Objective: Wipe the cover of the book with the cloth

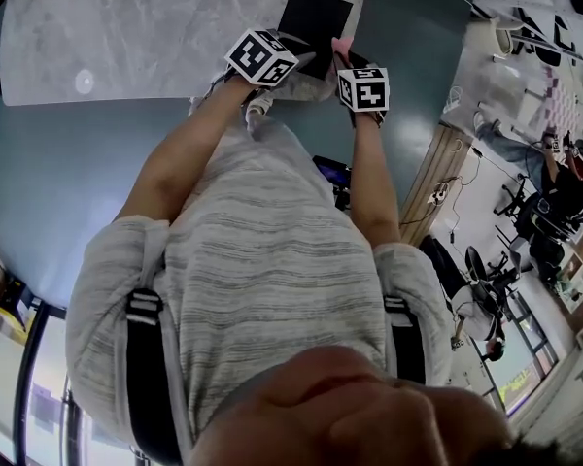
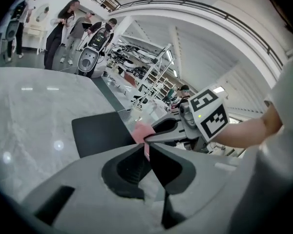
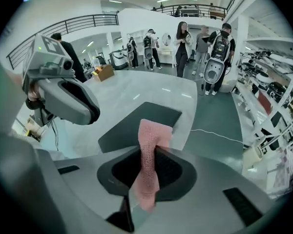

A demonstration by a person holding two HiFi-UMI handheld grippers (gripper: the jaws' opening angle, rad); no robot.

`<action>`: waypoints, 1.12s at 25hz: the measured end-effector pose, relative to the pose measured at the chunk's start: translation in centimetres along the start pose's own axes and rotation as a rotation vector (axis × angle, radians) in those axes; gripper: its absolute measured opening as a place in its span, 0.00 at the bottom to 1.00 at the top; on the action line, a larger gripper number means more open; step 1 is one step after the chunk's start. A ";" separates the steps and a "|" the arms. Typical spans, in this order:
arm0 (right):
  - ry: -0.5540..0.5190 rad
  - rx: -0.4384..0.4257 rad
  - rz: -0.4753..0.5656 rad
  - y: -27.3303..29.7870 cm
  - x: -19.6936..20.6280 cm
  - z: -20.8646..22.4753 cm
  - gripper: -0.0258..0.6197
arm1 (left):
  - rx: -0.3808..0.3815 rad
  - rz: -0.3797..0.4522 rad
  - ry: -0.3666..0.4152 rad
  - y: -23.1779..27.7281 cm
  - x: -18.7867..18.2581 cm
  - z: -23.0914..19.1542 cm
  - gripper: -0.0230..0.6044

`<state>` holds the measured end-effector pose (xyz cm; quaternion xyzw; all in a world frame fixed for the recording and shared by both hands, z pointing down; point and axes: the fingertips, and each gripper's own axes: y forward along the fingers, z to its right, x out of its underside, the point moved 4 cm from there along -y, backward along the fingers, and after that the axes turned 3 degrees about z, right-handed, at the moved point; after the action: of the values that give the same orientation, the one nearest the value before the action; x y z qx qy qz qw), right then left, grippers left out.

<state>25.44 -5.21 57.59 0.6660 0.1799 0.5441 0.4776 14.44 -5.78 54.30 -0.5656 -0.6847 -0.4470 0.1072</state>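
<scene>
Cloth (image 3: 154, 130) pinched in right tool (image 3: 149, 155) at near edge of book (image 3: 132, 126), open table (image 3: 151, 89) beyond; left tool (image 2: 147, 148) shut, empty.

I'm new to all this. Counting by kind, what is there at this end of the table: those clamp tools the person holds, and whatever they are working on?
black book: 1
pink cloth: 1
grippers: 2 (left gripper, jaws together and empty; right gripper, clamped on the pink cloth)
Total: 4
</scene>
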 end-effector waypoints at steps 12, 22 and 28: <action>-0.119 0.093 0.061 0.6 -3.8 4.3 0.14 | -0.133 0.009 0.016 -3.9 0.9 -3.0 0.10; -0.426 0.050 0.003 7.9 -8.6 5.5 0.14 | -0.158 0.011 -0.015 -5.8 0.7 -4.2 0.10; -0.565 0.008 -0.047 10.0 -7.7 3.6 0.14 | -0.142 -0.010 -0.026 -5.9 1.5 -4.2 0.10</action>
<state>23.26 -17.43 61.85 0.7886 0.0572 0.3248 0.5189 7.27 -7.59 54.83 -0.5741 -0.6554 -0.4876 0.0556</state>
